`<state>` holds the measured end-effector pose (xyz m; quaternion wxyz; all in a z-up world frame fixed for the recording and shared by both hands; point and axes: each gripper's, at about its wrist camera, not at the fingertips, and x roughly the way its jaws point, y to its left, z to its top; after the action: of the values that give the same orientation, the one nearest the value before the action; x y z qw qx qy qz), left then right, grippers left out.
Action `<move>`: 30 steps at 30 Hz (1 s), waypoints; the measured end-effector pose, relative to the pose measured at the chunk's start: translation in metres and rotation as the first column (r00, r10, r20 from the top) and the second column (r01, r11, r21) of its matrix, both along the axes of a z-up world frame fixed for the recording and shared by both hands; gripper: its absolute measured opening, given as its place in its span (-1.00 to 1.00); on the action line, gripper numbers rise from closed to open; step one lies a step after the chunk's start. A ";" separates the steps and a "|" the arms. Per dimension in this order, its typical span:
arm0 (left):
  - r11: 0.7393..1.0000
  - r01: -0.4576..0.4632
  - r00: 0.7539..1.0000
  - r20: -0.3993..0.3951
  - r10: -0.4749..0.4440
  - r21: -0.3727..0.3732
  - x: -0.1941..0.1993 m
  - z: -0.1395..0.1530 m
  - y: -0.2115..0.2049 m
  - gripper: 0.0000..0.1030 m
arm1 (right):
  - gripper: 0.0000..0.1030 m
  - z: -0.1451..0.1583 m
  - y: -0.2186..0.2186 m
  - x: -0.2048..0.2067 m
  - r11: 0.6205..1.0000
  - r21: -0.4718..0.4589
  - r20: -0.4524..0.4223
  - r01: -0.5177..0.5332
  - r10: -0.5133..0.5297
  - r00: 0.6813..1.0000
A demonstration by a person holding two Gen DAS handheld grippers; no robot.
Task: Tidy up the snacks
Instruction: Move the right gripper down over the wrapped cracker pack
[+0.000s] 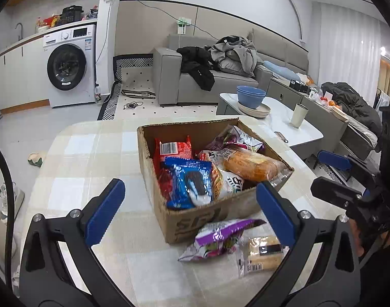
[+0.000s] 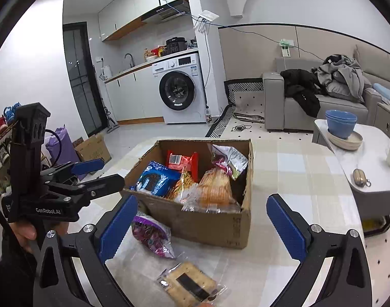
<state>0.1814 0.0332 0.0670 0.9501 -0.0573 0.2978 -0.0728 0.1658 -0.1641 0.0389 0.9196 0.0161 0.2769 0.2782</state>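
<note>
A cardboard box point(image 1: 195, 220) stands on the checked counter point(image 1: 92, 153), open at the top and filled with snack packs: a blue cookie pack point(image 1: 189, 181) near the front, a red pack point(image 1: 173, 151) standing behind it, a wrapped orange bread loaf point(image 1: 253, 165) on the right, and a purple-and-silver bag point(image 1: 235, 138) at the far corner. Two packs lie outside on the counter, just in front of the box's near wall: a purple snack bag point(image 1: 218, 238) touching the box, and a clear-wrapped cracker pack point(image 1: 264, 253) beside it.

The left claw point(image 1: 189, 209) stands wide and empty; in its view the box's near wall and the purple snack bag lie between its blue pads, untouched. The right claw point(image 2: 202, 227) is likewise spread wide with nothing held, the box's near wall sitting between its pads, the purple snack bag point(image 2: 151, 235) just beside its left pad and the cracker pack point(image 2: 189, 285) nearer the camera.
</note>
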 end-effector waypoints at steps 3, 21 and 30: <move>1.000 -0.006 1.000 0.003 0.006 0.000 -0.019 -0.001 0.006 0.98 | 0.99 -0.006 -0.002 -0.005 1.000 0.014 -0.030 0.010 -0.010 0.999; 0.999 -0.013 0.999 -0.033 0.014 0.040 -0.058 -0.015 0.004 0.98 | 0.99 -0.033 -0.013 -0.024 0.999 0.034 -0.097 0.041 -0.038 0.995; 0.998 -0.003 0.999 -0.042 0.005 0.056 -0.054 -0.017 -0.001 0.98 | 0.99 -0.047 -0.005 -0.017 0.999 -0.046 -0.154 0.017 -0.024 0.988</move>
<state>0.1275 0.0323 0.0502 0.9451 -0.0326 0.3195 -0.0611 0.1489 -0.1691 -0.0076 0.8984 0.0198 0.3531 0.2604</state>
